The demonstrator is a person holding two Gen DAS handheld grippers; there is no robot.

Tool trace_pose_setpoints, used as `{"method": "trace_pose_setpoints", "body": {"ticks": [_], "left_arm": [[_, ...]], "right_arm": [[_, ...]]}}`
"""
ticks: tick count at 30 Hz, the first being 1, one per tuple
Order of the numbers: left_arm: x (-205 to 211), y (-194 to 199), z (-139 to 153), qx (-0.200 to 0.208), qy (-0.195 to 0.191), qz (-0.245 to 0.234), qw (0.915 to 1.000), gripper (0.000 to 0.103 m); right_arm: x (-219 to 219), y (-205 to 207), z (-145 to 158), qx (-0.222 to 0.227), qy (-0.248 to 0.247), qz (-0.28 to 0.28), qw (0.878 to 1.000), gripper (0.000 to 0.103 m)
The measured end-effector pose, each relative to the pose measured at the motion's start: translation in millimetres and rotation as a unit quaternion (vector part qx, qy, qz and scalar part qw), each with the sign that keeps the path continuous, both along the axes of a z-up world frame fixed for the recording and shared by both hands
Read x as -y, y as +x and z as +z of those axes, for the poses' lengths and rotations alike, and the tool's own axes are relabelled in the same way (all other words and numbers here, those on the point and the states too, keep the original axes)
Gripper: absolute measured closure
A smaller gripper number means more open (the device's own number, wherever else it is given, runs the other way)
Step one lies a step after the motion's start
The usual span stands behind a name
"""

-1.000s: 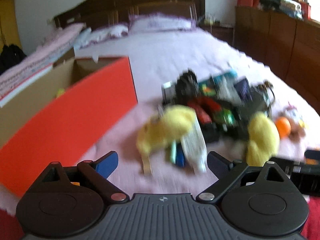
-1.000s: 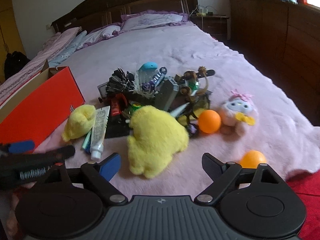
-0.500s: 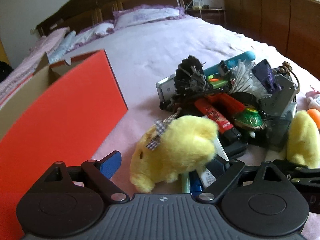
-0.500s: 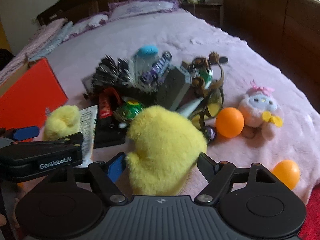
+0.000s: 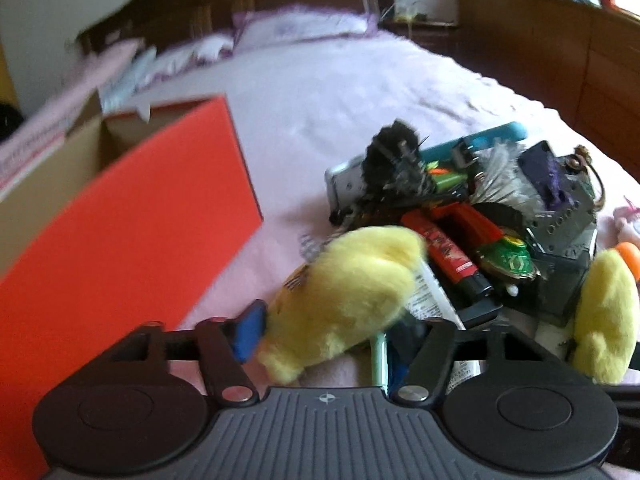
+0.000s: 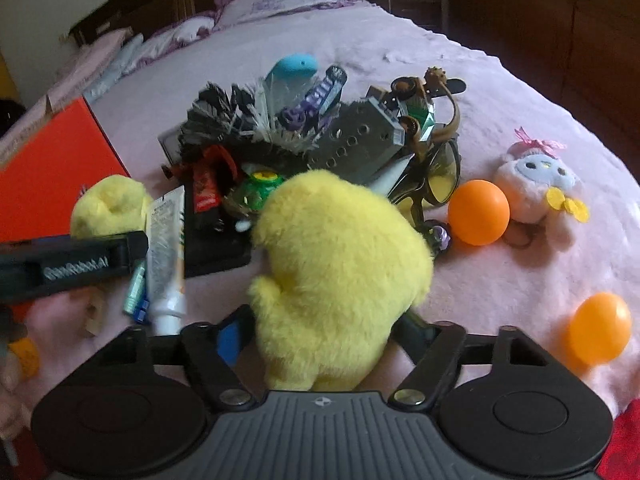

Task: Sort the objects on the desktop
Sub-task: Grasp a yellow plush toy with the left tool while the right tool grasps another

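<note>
Left wrist view: the left gripper [image 5: 336, 334] has come in on the small duck [image 5: 352, 296], and its jaws have just been closing with the toy between them — the blue pad touches its flank, the far pad is hidden, so a firm hold cannot be told. Right wrist view: the right gripper [image 6: 320, 332] has likewise dropped onto the big duck [image 6: 340, 264], jaws closing around its base and apparently pressing the fur. Both ducks lie on the bed [image 6: 500, 264] at the near edge of the pile [image 6: 320, 132]. Judged from this, two pickups are starting together — the red box [image 5: 120, 240] stands just left, a likely destination.
</note>
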State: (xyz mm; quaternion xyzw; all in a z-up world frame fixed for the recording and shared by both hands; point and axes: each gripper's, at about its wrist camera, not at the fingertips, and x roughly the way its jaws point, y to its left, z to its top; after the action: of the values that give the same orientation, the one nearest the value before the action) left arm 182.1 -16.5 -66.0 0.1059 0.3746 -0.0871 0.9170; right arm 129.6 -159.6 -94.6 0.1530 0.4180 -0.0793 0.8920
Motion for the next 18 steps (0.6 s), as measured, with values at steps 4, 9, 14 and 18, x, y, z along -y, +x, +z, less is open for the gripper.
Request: {"method": "trace_pose_setpoints", "body": {"ticks": [4, 9, 14, 18], "left_arm": [[-3.7, -7.4, 5.0, 0.018, -0.014, -0.008, 0.9997, 0.057], [-12.9, -10.9, 7.6, 0.012, -0.040, -0.007, 0.9991, 0.060], [-7.3, -3.7, 4.4, 0.014, -0.026, -0.012, 0.9995, 0.048], [-5.3, 1.5, -0.5, 0.001, -0.018, -0.016, 0.9997, 0.050]], "right_arm": [[0.5, -8.9, 4.3, 0.013, 0.018, 0.000, 1.000, 0.055], [-1.3, -20.6, 17.2, 0.032, 0.012, 0.011, 0.999, 0.063], [0.8, -33.5, 28.7, 0.038, 0.009, 0.026, 0.999, 0.064], [5.9, -34.5, 27.0, 0.019, 0.019, 0.013, 1.000, 0.059]]}}
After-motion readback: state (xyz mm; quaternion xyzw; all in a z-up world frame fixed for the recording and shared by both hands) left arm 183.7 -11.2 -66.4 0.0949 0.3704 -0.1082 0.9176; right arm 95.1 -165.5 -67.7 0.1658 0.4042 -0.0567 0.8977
